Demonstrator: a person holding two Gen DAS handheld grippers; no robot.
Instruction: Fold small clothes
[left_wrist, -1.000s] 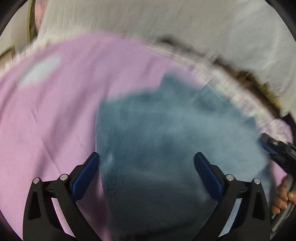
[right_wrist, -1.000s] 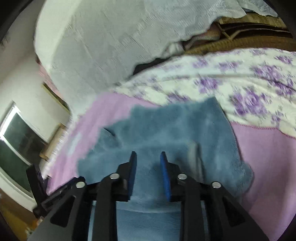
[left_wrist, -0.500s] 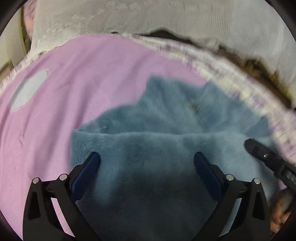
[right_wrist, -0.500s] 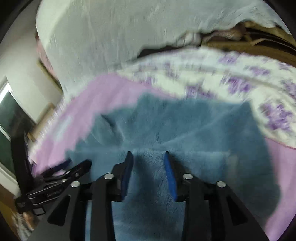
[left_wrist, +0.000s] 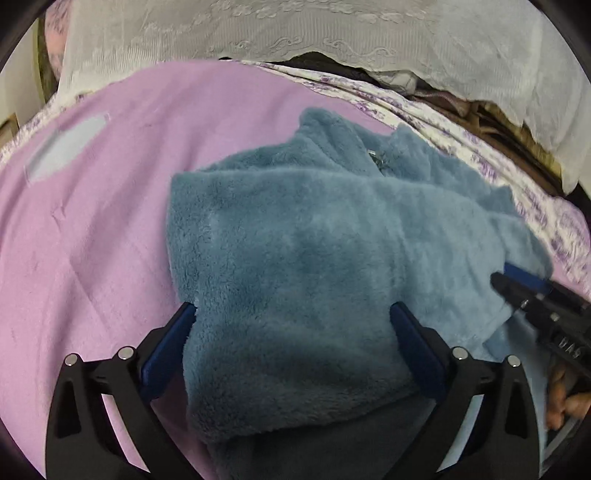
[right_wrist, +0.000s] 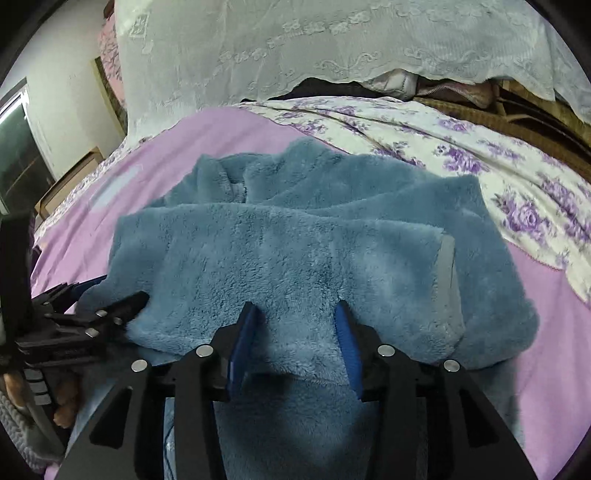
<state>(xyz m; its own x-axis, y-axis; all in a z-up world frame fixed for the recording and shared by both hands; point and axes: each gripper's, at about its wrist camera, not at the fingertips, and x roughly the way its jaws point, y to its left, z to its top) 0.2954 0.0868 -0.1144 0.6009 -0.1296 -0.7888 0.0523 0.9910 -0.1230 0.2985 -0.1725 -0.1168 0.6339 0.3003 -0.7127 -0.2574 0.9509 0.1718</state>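
Lying in the middle of both frames, the blue fleece garment (left_wrist: 295, 266) rests on the pink blanket (left_wrist: 92, 221), its lower part folded up over the rest so a doubled edge faces the cameras. The left gripper (left_wrist: 293, 350) is spread wide with the folded cloth bulging between its blue pads, which do not seem to press it. The right gripper (right_wrist: 295, 336) has just been opening; its jaws stand apart with fleece between them, released rather than pinched. The garment's long axis runs across the frame, from the left claw toward the right, collar end toward the upper part of the picture near the floral sheet (right_wrist: 498, 162). Both claws sit equally near at the folded edge.
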